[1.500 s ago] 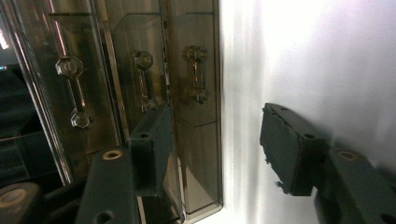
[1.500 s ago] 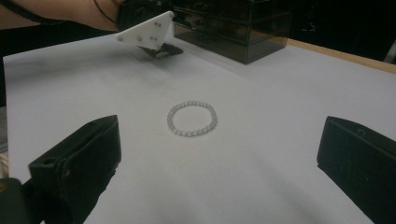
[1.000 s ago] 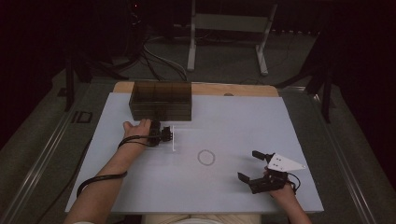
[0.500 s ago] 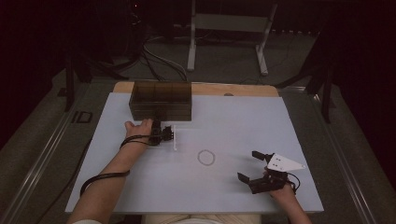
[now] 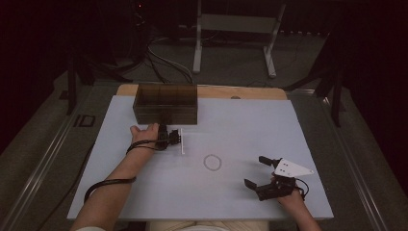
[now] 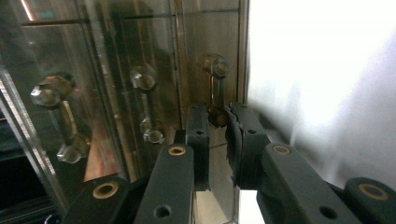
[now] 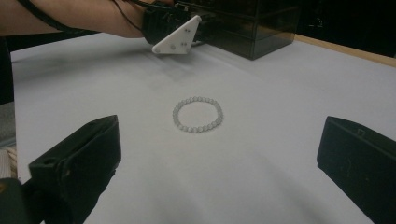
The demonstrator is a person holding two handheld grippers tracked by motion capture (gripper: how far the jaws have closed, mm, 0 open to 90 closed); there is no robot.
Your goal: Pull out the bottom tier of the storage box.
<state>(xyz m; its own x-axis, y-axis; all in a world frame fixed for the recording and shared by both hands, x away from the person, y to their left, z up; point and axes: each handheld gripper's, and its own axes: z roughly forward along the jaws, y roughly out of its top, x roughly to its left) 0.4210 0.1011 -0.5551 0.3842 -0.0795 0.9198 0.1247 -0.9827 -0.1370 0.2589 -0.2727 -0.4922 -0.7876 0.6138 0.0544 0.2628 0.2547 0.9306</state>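
The left tongs (image 6: 215, 126) have just been closing on the smoked acrylic drawer box's handle (image 6: 214, 91); right tongs (image 7: 219, 168) rest spread. A shallow pinch may slip off.

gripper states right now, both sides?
Left gripper: fingers have just been closing around a drawer handle on the dark box; whether they press on it cannot be told.
Right gripper: open, holding nothing.

A lab or test room is being shown: a white table (image 5: 308, 144) is being kept in a dark room, with cables (image 5: 163, 57) and a metal stand (image 5: 235, 29) behind.
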